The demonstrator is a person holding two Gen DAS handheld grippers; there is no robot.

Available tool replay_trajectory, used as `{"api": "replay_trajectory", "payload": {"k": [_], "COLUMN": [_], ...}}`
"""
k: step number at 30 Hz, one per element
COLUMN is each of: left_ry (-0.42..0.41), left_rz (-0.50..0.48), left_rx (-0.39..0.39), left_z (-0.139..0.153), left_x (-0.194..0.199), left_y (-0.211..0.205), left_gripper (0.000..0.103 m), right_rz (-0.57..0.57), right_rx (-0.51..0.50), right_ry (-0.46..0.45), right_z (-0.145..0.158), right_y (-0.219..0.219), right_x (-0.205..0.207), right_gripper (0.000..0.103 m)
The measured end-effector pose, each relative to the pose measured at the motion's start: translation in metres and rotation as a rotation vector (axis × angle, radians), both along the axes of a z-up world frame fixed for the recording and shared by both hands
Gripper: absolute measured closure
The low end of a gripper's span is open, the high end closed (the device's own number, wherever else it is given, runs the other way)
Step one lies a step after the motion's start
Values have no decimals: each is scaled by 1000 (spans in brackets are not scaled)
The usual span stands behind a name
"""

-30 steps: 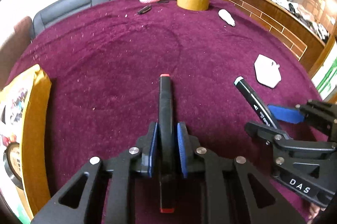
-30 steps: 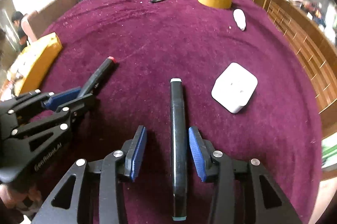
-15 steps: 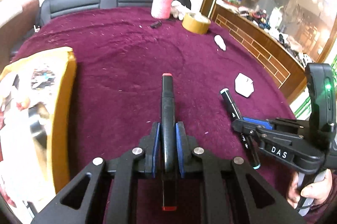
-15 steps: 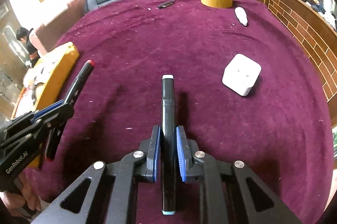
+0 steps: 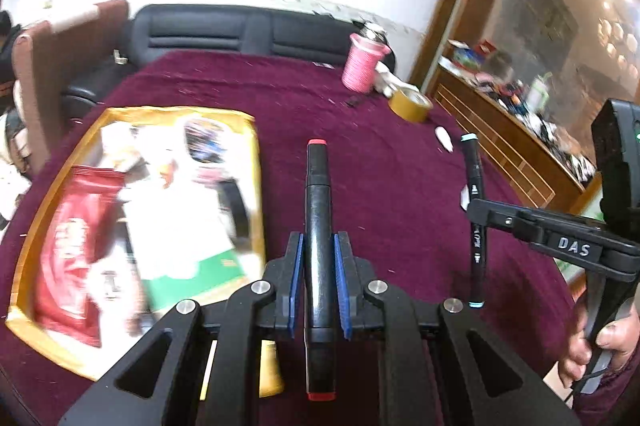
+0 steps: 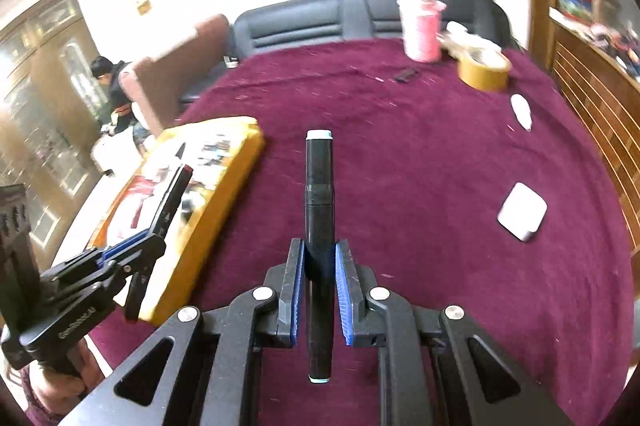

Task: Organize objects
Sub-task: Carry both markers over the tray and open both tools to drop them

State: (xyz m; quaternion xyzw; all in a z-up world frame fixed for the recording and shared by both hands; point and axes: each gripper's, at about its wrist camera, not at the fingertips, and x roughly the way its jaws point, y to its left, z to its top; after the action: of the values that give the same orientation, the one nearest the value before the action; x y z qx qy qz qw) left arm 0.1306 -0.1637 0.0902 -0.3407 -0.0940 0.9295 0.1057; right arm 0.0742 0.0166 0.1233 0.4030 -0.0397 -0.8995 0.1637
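Moved: both markers have come up off the table; a second ago they lay on the cloth.
Left gripper (image 5: 319, 280): jaws shut tight on the red-capped marker (image 5: 318, 222), held above the edge of the yellow box (image 5: 256, 161).
Right gripper (image 6: 318, 292): jaws just closed, pinching the pale-blue-capped marker (image 6: 319, 209) over the purple table (image 6: 420, 153).
White charger (image 6: 522, 211): lies on the cloth, well apart.
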Motion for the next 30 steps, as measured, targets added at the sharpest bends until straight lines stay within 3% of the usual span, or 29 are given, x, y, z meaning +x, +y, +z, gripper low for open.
{"api": "replay_trajectory", "payload": {"k": [6,14,30], "left_ry": [43,24,-40], "left_rz": [113,213,228], "left_rx": [18,11,20], "left_z": [12,3,-16], "left_x": [16,13,-26], "left_y": [-58,-116,-155], "left_gripper": [89,89,89], "right_rz": [106,225,266], "right_rx": [5,-2,49], "right_ry": [35,8,-87], "right_z": [22,24,-1], "right_y": [-59,-132,-207], "right_x": [1,-10,-66], "right_gripper": [86,86,86]}}
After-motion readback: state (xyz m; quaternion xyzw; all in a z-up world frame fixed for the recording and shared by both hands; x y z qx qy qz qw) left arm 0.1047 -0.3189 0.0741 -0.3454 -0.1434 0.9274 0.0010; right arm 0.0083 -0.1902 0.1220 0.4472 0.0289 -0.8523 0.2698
